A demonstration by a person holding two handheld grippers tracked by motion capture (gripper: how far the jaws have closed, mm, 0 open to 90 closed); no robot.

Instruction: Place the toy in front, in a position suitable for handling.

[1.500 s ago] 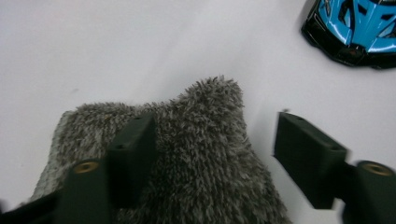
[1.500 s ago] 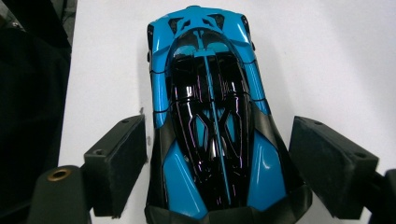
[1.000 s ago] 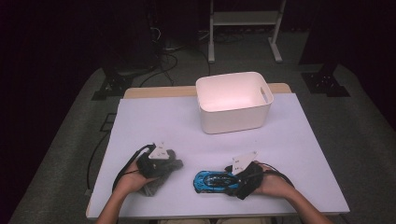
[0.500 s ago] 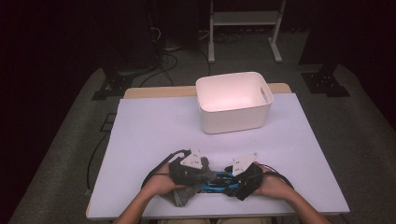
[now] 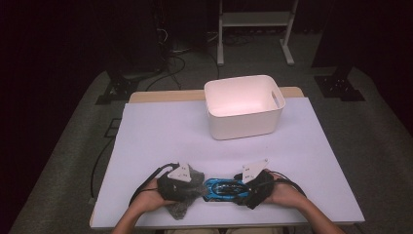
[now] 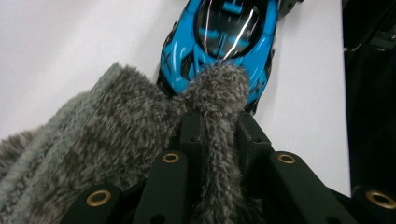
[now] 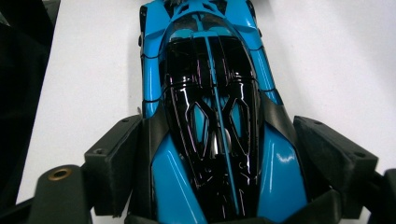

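A blue and black toy car (image 5: 223, 189) sits on the white table near its front edge. My right gripper (image 5: 245, 191) is shut on one end of it; in the right gripper view the car (image 7: 210, 107) lies between the two pads, and both press its sides (image 7: 224, 158). My left gripper (image 5: 195, 187) is shut on a grey fuzzy cloth (image 5: 181, 204). In the left gripper view a fold of the cloth (image 6: 116, 140) is pinched between the jaws (image 6: 219, 120), and its tip rests on the car's other end (image 6: 224, 32).
A white plastic bin (image 5: 243, 105) stands open at the back middle of the table (image 5: 160, 131). Black cables trail from both grippers near the front edge. Dark floor with stands and cords surrounds the table.
My left gripper has carried the cloth rightward along the front edge until it touches the car. The right gripper and the car have stayed put.
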